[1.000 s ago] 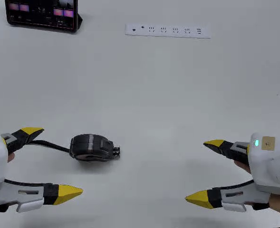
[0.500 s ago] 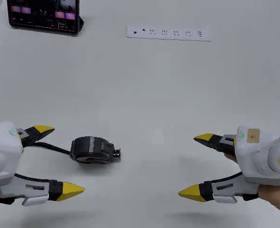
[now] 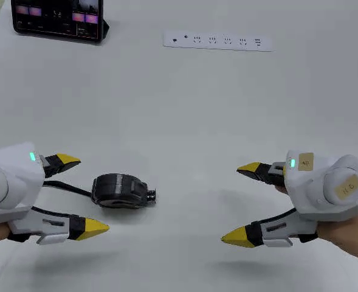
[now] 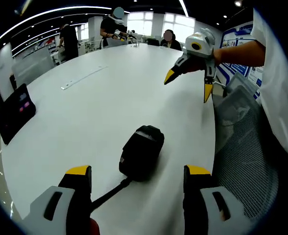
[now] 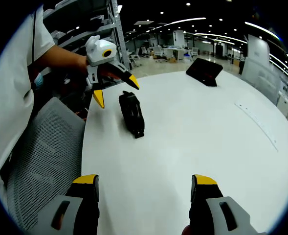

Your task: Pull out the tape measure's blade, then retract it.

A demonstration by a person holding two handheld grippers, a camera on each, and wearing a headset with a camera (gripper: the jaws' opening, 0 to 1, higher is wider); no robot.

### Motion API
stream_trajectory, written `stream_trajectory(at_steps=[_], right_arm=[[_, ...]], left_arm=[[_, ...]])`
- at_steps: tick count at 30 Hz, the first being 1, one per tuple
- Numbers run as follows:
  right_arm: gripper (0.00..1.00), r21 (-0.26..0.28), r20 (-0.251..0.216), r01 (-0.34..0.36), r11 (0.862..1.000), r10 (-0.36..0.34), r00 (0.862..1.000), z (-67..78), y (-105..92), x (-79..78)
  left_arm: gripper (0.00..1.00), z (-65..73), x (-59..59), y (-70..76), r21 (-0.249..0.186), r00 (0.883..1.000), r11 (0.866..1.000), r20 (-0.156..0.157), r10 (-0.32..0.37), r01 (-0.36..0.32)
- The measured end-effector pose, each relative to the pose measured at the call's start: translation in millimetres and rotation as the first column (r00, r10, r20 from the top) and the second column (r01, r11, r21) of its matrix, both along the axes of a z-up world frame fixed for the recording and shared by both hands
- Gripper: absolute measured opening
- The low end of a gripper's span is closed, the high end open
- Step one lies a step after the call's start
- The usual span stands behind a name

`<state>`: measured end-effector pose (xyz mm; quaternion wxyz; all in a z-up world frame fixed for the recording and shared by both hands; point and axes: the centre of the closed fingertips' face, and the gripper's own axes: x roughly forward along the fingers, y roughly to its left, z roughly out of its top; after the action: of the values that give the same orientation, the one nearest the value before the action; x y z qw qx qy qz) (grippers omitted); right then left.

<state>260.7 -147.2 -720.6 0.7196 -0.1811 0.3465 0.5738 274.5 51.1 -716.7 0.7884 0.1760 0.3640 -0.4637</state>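
Step (judged): approach, nothing gripped yet. The left gripper (image 3: 91,194) should close across the tape (image 3: 119,190) case squarely and pin it. The right gripper (image 3: 232,204) should then nip the hook (image 3: 151,195) and draw the blade straight out, level with the table (image 3: 185,109).
Table: white, bare ahead of both sets of jaws.
Left jaws: wide open, holding nothing, touching nothing.
Right jaws: wide open, empty, tips pointing at the tape, well apart from it.
Tape: black case lying flat at the mouth of the left jaws, just ahead of the tips and centred between them. Blade fully in.
Strap (image 3: 66,185): runs from the case back between the left jaws.
Hook: on the case end facing the right jaws.
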Motion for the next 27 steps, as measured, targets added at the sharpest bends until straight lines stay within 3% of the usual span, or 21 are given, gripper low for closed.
stream_trajectory(at_steps=[5, 11, 27], right_arm=[[0.74, 0.000, -0.003, -0.021, 1.000, 0.021, 1.000, -2.9, 5.6, 2.1], [0.73, 0.006, -0.006, -0.029, 1.000, 0.029, 1.000, -5.0, 9.9, 4.3], [0.73, 0.019, -0.016, -0.036, 0.999, 0.036, 0.999, -7.9, 17.8, 6.0]], left_arm=[[0.66, -4.0, 4.1, -0.5, 0.022, 0.999, 0.999, 0.014, -0.031, 0.030], [0.58, -12.0, 3.3, -2.6, 0.049, 0.998, 0.996, -0.016, -0.068, 0.068], [0.36, -24.0, 6.4, -10.6, 0.085, 0.991, 0.987, -0.028, -0.134, 0.135]])
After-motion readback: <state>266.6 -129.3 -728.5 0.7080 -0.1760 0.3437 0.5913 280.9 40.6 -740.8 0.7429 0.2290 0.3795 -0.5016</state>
